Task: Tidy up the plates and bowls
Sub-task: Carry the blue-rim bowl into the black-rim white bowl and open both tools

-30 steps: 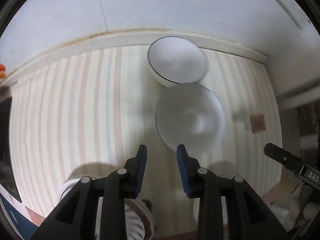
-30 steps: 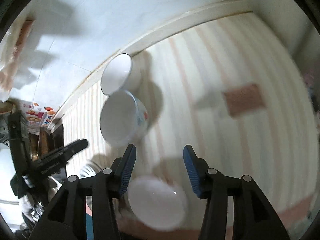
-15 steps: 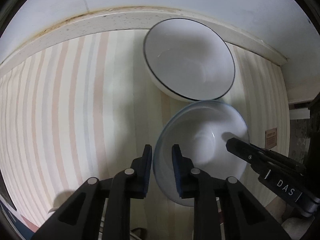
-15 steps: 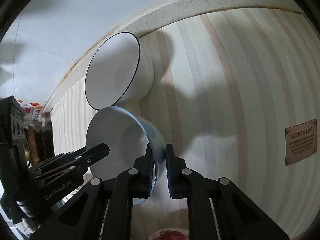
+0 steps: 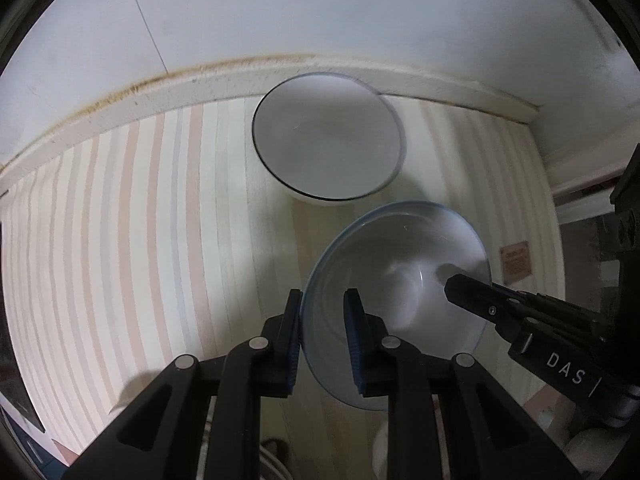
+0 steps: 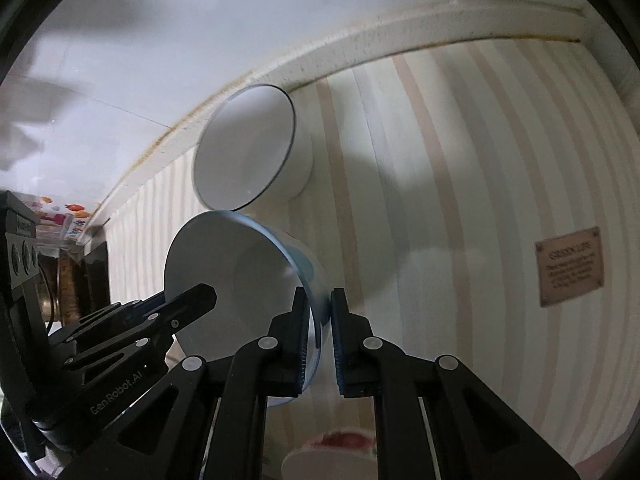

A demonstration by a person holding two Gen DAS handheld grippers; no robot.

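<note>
A white bowl with a pale blue rim (image 5: 400, 276) sits on the striped mat, held from two sides. My left gripper (image 5: 322, 314) is shut on its left rim, one pad inside the bowl and one outside. My right gripper (image 6: 320, 320) is shut on the opposite rim of the same bowl (image 6: 232, 280); one of its fingers (image 5: 476, 300) reaches into the bowl from the right. A second white bowl with a thin dark rim (image 5: 328, 140) stands behind it by the wall ledge, apart from the held bowl, also seen in the right wrist view (image 6: 248, 144).
The striped mat (image 5: 140, 240) runs to a speckled ledge (image 5: 180, 84) under a white wall. A brown label (image 6: 568, 266) lies on the mat to the right. A red-patterned dish (image 6: 336, 440) shows at the near edge below my right gripper.
Both grippers were open above the mat a second ago; they came down and shut on opposite rims of the blue-rimmed bowl. That bowl now shows a gap from the dark-rimmed bowl.
</note>
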